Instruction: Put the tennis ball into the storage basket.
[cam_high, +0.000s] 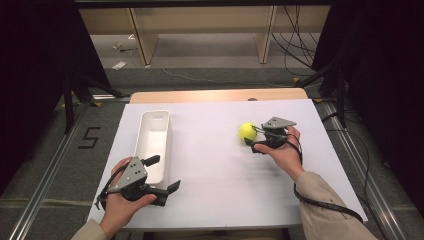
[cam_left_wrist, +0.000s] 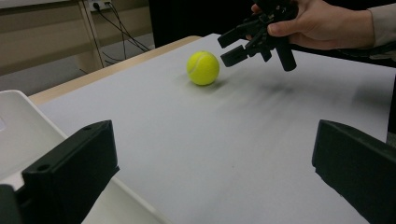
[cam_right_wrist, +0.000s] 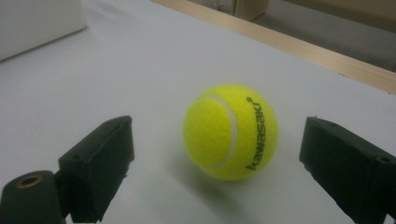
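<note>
Seen from above: right tool held low over the white desk, jaws spread wide, yellow tennis ball resting just ahead of the tips, untouched. Left tool gripped near the desk's front edge, jaws apart with nothing between, white tray lying just beyond and beside it. Ball well off from the left tool.

hidden: white tray far end cut by the left gripper view's edge, near wall behind a black jaw | cut off: right gripper jaw bases below the right gripper view's bottom edge | too small: tennis ball lettering in high view
</note>
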